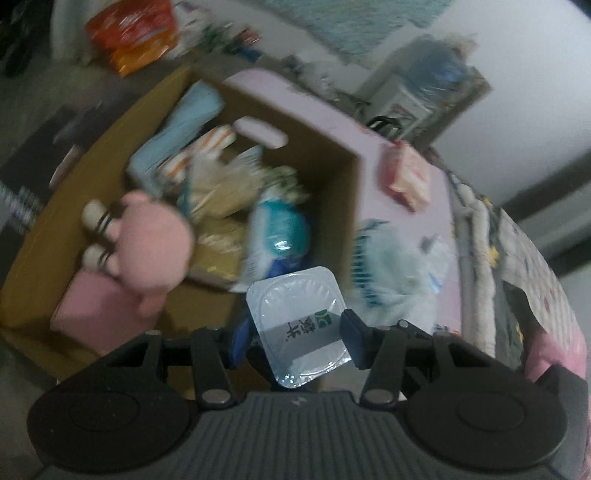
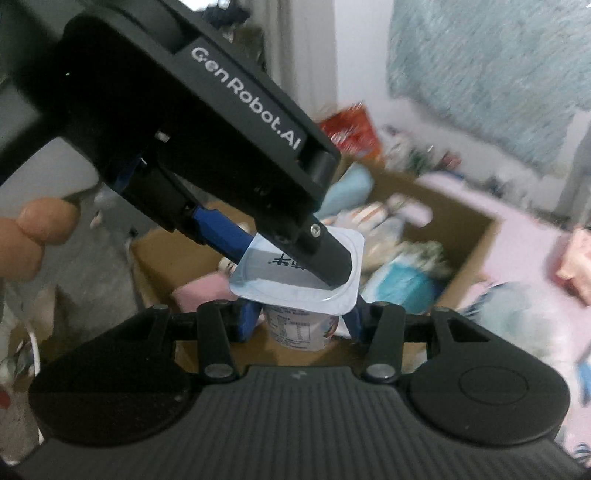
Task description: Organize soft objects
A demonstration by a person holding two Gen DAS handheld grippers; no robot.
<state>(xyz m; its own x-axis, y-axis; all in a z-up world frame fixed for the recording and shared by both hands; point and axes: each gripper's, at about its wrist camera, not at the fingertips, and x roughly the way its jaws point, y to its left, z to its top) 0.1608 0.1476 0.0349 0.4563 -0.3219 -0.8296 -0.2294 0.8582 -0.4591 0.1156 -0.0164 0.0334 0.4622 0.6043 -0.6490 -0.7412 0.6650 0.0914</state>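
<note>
A white yogurt cup (image 1: 299, 314) with a foil lid hangs over an open cardboard box (image 1: 332, 155). My left gripper (image 1: 295, 332) is shut on the cup, one blue finger on each side below the lid. In the right wrist view my right gripper (image 2: 300, 321) is shut on the body of the same yogurt cup (image 2: 258, 284), while the left gripper (image 2: 291, 266) reaches in from the upper left and straddles the lid. Inside the box lie a pink plush toy (image 1: 147, 236), a blue wipes pack (image 1: 280, 229) and several other soft packs.
The box (image 2: 469, 236) stands against a pink-covered surface (image 1: 295, 92) bearing a pink packet (image 1: 410, 177) and a pale blue plastic bag (image 1: 399, 273). Red snack bags (image 1: 133, 33) lie beyond the box. A person's fingers (image 2: 40, 229) hold the left gripper's handle.
</note>
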